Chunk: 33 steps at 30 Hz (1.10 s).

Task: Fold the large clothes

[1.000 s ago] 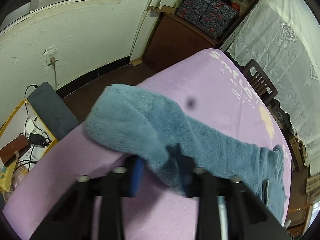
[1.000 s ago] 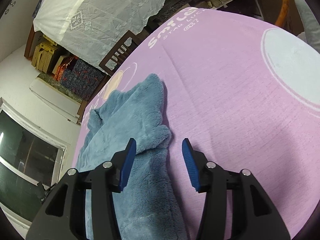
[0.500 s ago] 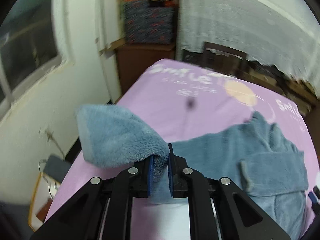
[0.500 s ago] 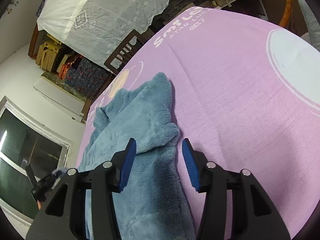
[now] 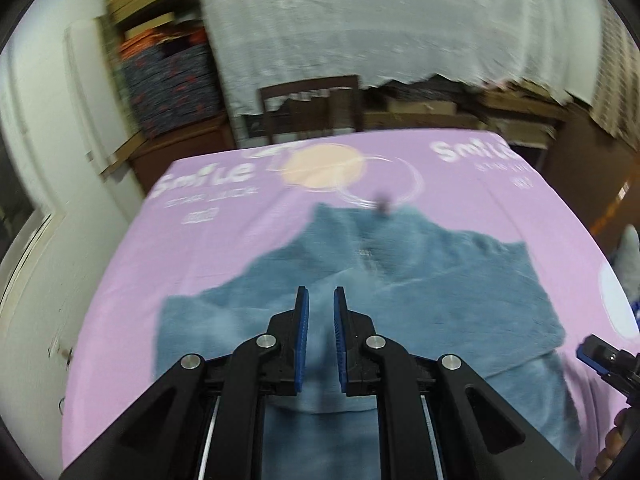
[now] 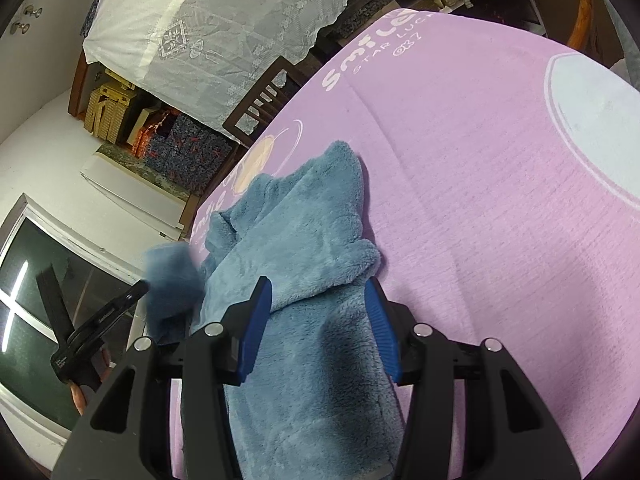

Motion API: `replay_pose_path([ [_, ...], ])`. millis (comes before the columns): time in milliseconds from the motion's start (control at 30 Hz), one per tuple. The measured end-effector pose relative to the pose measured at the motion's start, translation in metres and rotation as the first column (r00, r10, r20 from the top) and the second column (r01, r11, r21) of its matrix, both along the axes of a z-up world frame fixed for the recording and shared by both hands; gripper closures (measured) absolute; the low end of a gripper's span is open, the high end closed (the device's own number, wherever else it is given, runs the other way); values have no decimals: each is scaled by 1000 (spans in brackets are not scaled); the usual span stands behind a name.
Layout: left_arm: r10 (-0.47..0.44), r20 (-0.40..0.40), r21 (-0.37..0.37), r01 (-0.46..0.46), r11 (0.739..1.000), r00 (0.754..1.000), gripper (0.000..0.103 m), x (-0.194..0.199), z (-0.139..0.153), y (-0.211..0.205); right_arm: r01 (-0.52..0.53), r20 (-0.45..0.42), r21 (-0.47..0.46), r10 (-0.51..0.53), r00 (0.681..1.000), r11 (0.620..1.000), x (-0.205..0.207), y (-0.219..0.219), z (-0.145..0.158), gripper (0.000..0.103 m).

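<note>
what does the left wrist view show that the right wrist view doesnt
Only the left wrist view shows the left gripper head on, its fingers shut on a fold of the blue fleece garment, and the peach circle printed on the purple cloth in full.

Only the right wrist view shows the right gripper from behind, its fingers apart over the garment without pressing it, plus the window and the pale blue circle.

Both show the garment, the cloth, a dark wooden chair and white lace drapery.

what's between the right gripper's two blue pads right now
In the right wrist view, the blue fleece garment lies between and under the pads of the right gripper; they stand apart, not pressing it.
</note>
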<state>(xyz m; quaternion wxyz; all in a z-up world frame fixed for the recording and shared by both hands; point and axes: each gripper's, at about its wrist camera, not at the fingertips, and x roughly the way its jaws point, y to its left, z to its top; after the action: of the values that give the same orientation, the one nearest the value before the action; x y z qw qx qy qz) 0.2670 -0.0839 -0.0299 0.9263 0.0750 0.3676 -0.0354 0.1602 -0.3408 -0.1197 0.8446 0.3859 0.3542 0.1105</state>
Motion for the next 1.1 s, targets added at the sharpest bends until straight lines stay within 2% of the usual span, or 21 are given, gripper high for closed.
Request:
replay_pose_path([
  [200,-93,-78,27,95,995,993,88,7,-45,-60,-1,0,15,1,1000,1000,0,-2,0,54],
  [300,-110,-112,25,114,993,988,88,3,-59,-65,3,-4,29,-3,1000,1000,0,-5,-1,54],
  [367,-112,-107,22,115,993,988,80,-4,-58,-57,8,-2,38,-8,1000,999,0,-9,-2,54],
  [433,-95,-71,27,97,995,993,52,-13,-51,-42,17,1,42,-17,1000,999,0,-12,-2,54],
  [600,-2,18,57,1,998,1000,40,-37,-30,18,7,37,43,-9,999,999,-2,-10,3,54],
  [700,81,45,46,-83,995,996,39,-44,-24,59,-19,60,17,18,998,1000,-1,-3,7,54],
  [767,137,37,13,-138,990,990,39,-42,-22,90,-60,80,13,59,995,998,1,7,9,54],
  [900,213,28,-43,-212,976,977,38,-33,-20,132,-123,85,40,120,989,992,8,34,17,53],
  [1100,280,-35,-195,-281,940,959,35,-24,-39,183,-298,23,-47,299,954,953,43,124,44,53],
])
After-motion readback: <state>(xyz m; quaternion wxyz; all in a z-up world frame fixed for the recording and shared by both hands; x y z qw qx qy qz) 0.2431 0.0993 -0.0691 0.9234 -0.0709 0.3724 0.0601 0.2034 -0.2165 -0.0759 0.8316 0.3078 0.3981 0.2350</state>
